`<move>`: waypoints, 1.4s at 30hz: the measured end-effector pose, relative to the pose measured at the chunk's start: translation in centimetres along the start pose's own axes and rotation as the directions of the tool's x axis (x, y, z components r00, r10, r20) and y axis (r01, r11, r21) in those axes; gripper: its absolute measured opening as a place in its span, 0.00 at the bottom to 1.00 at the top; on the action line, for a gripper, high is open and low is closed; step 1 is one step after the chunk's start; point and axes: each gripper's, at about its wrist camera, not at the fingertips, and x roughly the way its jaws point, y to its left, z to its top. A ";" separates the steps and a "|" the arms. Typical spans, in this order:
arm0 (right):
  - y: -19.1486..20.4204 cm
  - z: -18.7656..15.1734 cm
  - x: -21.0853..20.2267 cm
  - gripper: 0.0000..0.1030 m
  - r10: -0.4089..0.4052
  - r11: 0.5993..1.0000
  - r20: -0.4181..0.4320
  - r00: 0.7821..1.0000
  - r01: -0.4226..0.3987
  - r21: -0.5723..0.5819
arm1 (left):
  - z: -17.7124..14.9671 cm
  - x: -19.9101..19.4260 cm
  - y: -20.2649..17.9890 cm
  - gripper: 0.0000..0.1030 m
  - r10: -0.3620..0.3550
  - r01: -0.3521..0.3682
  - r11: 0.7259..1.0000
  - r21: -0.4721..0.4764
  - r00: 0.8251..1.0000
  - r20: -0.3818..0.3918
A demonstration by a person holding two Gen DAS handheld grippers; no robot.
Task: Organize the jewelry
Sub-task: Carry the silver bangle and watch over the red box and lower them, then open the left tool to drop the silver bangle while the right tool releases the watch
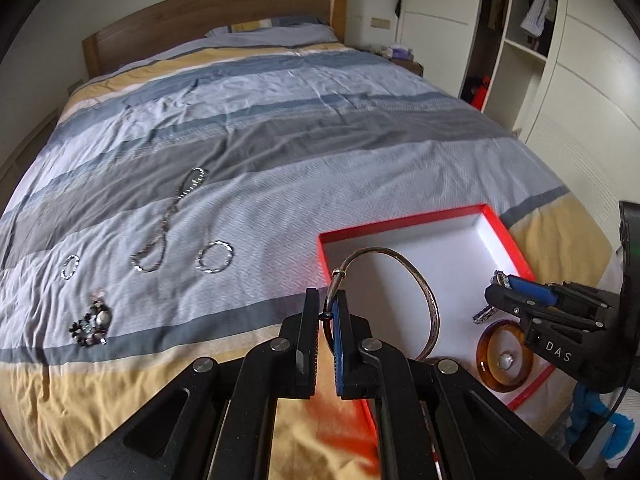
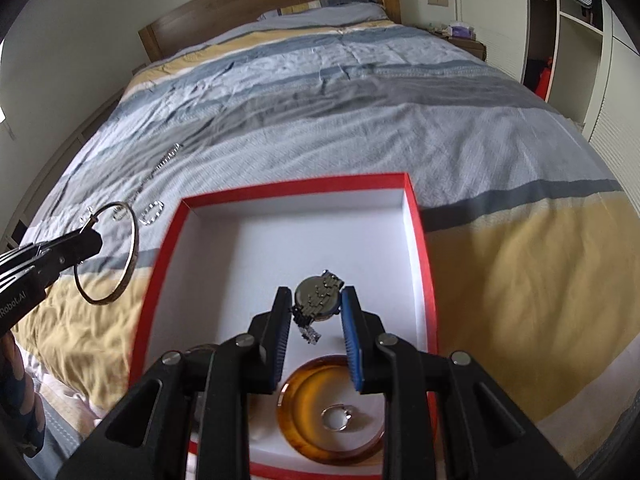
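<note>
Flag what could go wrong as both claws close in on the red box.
1. The left claw pinches the thin metal bangle only at its clasp end; it may swing or slip.
2. The right claw holds the steel wristwatch above the amber glass dish; a drop could hit it.

Left gripper (image 1: 326,312) clamps thin metal bangle (image 1: 416,280) by its clasp, over red box (image 1: 508,236) edge. Right gripper (image 1: 498,282) holds a watch (image 1: 486,312) inside box, beside amber bangle (image 1: 486,364). Chain necklace (image 1: 172,216) and rings on striped bedspread (image 1: 280,128).
</note>
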 end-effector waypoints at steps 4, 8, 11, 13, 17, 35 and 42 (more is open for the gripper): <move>-0.8 0.0 1.3 0.23 -0.014 1.000 -0.024 1.000 0.014 -0.001 | -0.2 2.7 -1.2 0.06 0.008 -0.006 0.999 0.037 0.999 -0.037; -0.8 0.1 2.0 0.23 -0.038 0.998 -0.034 0.999 0.036 -0.048 | -0.3 4.5 -2.1 0.06 -0.008 0.012 0.998 0.066 0.998 -0.061; -1.0 0.0 2.6 0.23 -0.055 0.996 -0.046 0.997 0.052 -0.066 | -0.5 5.9 -3.1 0.06 -0.005 0.013 0.995 0.100 0.997 -0.081; -1.1 -0.2 2.8 0.23 -0.061 0.995 -0.048 0.997 0.057 -0.078 | -0.7 6.6 -3.7 0.06 -0.012 0.023 0.993 0.117 0.995 -0.096; -0.6 -0.3 3.0 0.23 -0.075 0.990 -0.053 0.996 0.068 -0.124 | -1.2 7.5 -4.6 0.06 0.001 0.015 0.990 0.142 0.994 -0.109; -1.2 -1.3 0.1 0.33 -0.092 0.993 -0.051 0.994 0.088 -0.078 | 0.0 5.9 -4.0 0.34 0.014 -0.004 0.995 0.102 0.995 -0.102; -0.5 -1.2 -4.5 0.33 -0.094 0.995 0.011 0.995 0.095 -0.040 | 1.2 -0.5 -2.9 0.36 0.009 -0.010 0.999 0.054 1.000 0.013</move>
